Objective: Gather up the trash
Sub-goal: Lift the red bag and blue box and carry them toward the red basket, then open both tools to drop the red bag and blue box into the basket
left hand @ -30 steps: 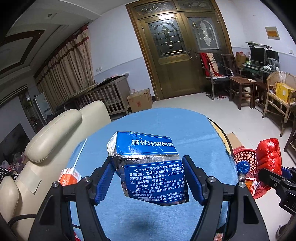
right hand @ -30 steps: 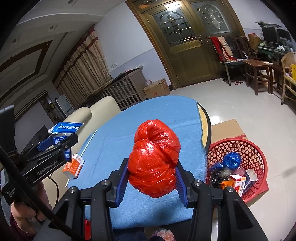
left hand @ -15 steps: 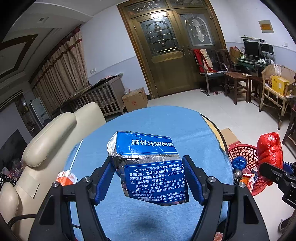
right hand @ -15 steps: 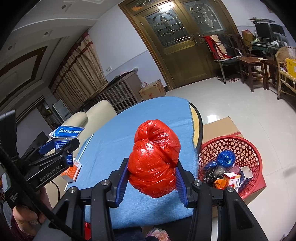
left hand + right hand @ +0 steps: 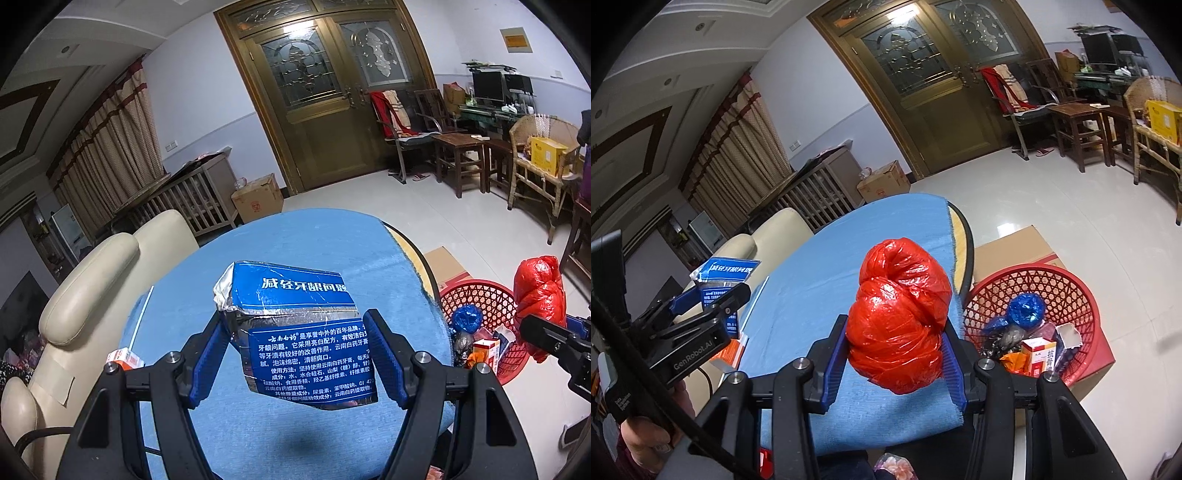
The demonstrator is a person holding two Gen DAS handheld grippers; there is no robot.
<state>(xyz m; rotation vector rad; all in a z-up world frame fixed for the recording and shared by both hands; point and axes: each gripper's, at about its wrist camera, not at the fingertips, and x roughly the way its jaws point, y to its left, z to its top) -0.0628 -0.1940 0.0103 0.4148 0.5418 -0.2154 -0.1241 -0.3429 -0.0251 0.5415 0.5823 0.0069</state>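
— Between the blue pads of the left gripper (image 5: 295, 356), what is sitting?

— A crumpled blue box (image 5: 295, 332) with white print; the pads are pressing on both its sides, so the claw is grasping it above the blue tablecloth (image 5: 258, 435).

— And the right gripper (image 5: 895, 363)?

— It is clenching a knotted red plastic bag (image 5: 899, 321), also over the cloth, near the table's right edge.

— What is lying around them?

— A small orange-and-white carton (image 5: 125, 360) is resting on the cloth to the left, near a thin white straw (image 5: 142, 312). On the floor just right of the table, a red basket (image 5: 1067, 291) is standing on a flat piece of cardboard (image 5: 1015, 247); a blue bag (image 5: 1027, 309) and a red-and-white box (image 5: 1038, 354) are lying inside it.

— Beyond the table?

— A cream sofa (image 5: 92, 284) is standing to its left, and a brass-coloured double door (image 5: 325, 96) is facing us at the back.
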